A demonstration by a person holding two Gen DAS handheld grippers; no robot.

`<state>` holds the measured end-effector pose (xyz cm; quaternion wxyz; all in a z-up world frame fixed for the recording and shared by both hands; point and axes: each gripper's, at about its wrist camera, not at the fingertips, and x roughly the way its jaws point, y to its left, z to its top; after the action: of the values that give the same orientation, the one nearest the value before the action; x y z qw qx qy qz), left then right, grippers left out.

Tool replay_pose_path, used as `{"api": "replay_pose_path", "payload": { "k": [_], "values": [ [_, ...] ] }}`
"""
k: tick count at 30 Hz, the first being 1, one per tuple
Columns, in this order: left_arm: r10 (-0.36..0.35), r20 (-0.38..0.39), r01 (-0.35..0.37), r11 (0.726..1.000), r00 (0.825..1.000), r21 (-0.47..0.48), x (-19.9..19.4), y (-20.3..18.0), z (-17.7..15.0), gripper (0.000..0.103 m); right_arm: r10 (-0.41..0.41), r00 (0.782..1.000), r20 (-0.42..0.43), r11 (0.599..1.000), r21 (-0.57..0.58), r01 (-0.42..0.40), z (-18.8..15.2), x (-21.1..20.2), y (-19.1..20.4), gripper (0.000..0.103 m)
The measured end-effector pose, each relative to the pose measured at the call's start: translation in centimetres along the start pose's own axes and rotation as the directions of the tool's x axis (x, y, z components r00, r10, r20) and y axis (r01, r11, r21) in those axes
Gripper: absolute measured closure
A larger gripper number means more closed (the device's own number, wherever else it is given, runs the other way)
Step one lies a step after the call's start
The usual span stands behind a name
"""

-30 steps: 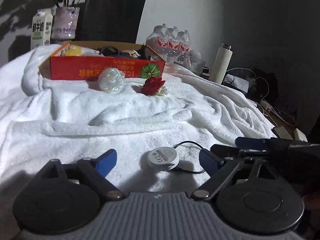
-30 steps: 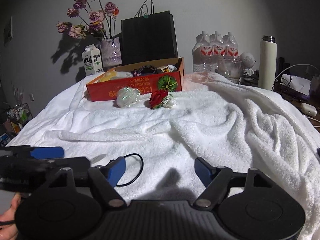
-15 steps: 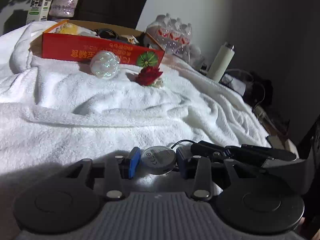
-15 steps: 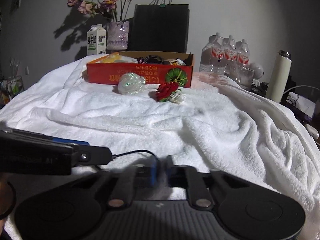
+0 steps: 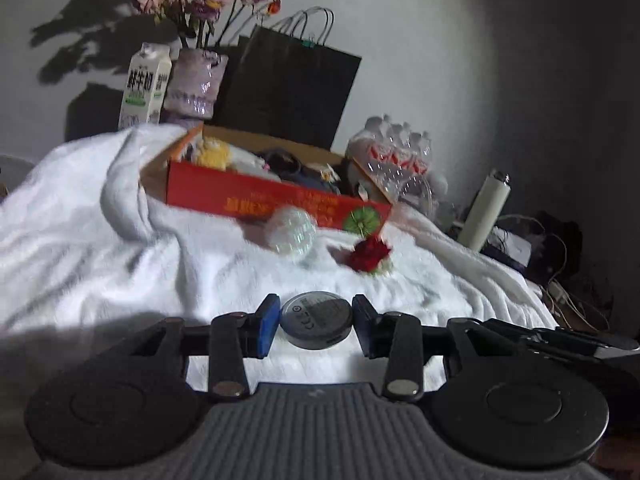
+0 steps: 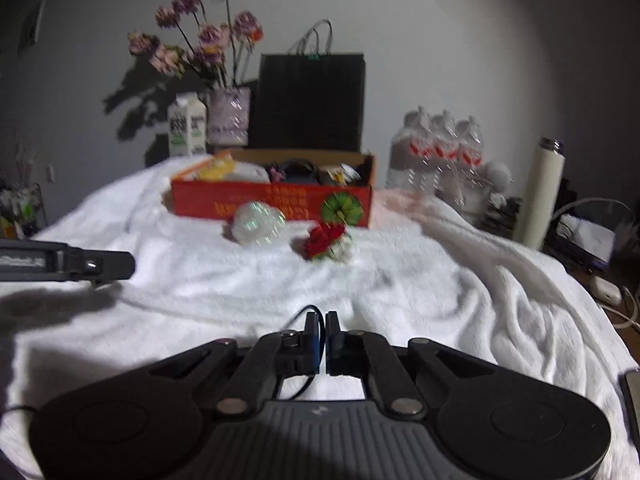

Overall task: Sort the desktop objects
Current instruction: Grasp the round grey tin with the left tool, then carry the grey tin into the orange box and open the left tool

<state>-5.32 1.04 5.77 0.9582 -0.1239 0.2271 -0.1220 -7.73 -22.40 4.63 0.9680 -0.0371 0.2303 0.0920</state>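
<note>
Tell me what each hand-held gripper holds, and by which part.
Left hand-held gripper clamps the round charger puck across its rim; right hand-held gripper pinches its black cable.

**Both grippers clamped, side by side**

The left gripper (image 5: pixel 316 322) points slightly downward, its blue pads (image 5: pixel 267 322) pressed against either side of a round disc (image 5: pixel 316 318). The right gripper (image 6: pixel 324 326), just beside it, is closed tight, a thin black cable (image 6: pixel 306 312) pinched between its fingertips.
</note>
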Motion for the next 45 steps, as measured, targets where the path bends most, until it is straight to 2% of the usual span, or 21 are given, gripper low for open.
{"api": "replay_pose_path", "payload": {
  "k": [2,7,12,15,20,24,26,27,28,29,30,31,32,33,36,38,42,45],
  "values": [
    [0.020,0.034,-0.021,0.999,0.999,0.031,0.5,0.4,2.0,0.063,0.028,0.999,0.032,1.000,-0.010,-0.028,1.7,0.1,0.0,0.102],
    [0.055,0.121,-0.072,0.987,0.991,0.145,3.2,1.2,8.3,0.063,0.039,0.993,0.111,0.997,-0.075,-0.031,7.0,2.4,-0.4,0.102],
    [0.068,0.125,-0.091,0.978,0.990,0.190,8.7,2.3,14.4,0.063,0.073,0.984,0.161,0.990,-0.132,-0.051,13.0,6.4,-0.9,0.102],
    [0.065,0.086,-0.081,0.976,0.994,0.203,13.5,3.1,17.7,0.063,0.118,0.980,0.159,0.983,-0.156,-0.093,17.0,9.8,-0.8,0.102],
    [0.140,0.018,-0.140,0.962,0.990,0.235,23.0,4.5,21.1,0.063,0.223,0.968,0.118,0.971,-0.116,-0.210,23.6,18.1,0.0,0.102],
    [0.195,-0.070,-0.179,0.965,0.978,0.190,29.4,6.9,22.2,0.062,0.254,0.965,0.058,0.964,-0.097,-0.248,26.2,26.7,1.1,0.102],
    [0.221,-0.119,-0.199,0.965,0.968,0.172,32.0,8.2,22.4,0.059,0.266,0.964,-0.024,0.960,-0.079,-0.267,26.4,31.5,1.1,0.102],
    [0.238,-0.137,-0.213,0.961,0.962,0.176,33.1,8.6,22.5,0.053,0.242,0.969,-0.044,0.966,-0.078,-0.245,26.3,33.6,1.1,0.099],
    [0.263,-0.145,-0.234,0.954,0.954,0.189,33.9,8.8,22.6,0.030,0.196,0.979,-0.063,0.976,-0.081,-0.201,26.1,35.4,1.2,0.089],
    [0.293,-0.146,-0.261,0.943,0.945,0.204,34.4,8.9,22.7,0.018,0.144,0.985,-0.095,0.983,-0.098,-0.153,25.8,37.1,1.2,0.065],
    [0.323,-0.139,-0.288,0.931,0.936,0.226,34.7,9.0,22.8,0.017,0.093,0.987,-0.131,0.986,-0.122,-0.109,25.5,38.5,1.3,0.051],
    [0.326,-0.136,-0.288,0.927,0.935,0.242,34.8,9.1,23.1,0.015,0.038,0.987,-0.157,0.988,-0.142,-0.060,25.3,39.6,1.3,0.035],
    [0.319,-0.137,-0.281,0.929,0.938,0.242,34.8,9.3,23.4,0.005,-0.005,0.986,-0.169,0.987,-0.161,-0.023,25.3,40.3,1.2,0.029],
    [0.314,-0.136,-0.278,0.932,0.940,0.231,34.6,9.6,23.7,0.000,-0.032,0.986,-0.166,0.985,-0.174,0.003,25.3,40.6,1.1,0.028],
    [0.325,-0.128,-0.292,0.930,0.937,0.223,33.9,9.7,24.4,0.000,-0.039,0.984,-0.172,0.986,-0.169,0.009,25.7,40.0,0.6,0.014],
    [0.351,-0.135,-0.311,0.917,0.926,0.251,33.5,9.2,24.5,0.000,-0.025,0.982,-0.187,0.989,-0.150,-0.004,25.9,39.3,0.3,0.012],
    [0.420,-0.155,-0.359,0.880,0.894,0.312,32.5,7.9,23.7,0.000,-0.060,0.969,-0.238,0.989,-0.143,0.026,26.3,37.8,0.0,0.012],
    [0.444,-0.187,-0.370,0.869,0.876,0.329,31.1,6.9,22.9,0.000,-0.061,0.965,-0.254,0.993,-0.118,0.032,26.1,35.8,-0.3,0.012]
  ]
}}
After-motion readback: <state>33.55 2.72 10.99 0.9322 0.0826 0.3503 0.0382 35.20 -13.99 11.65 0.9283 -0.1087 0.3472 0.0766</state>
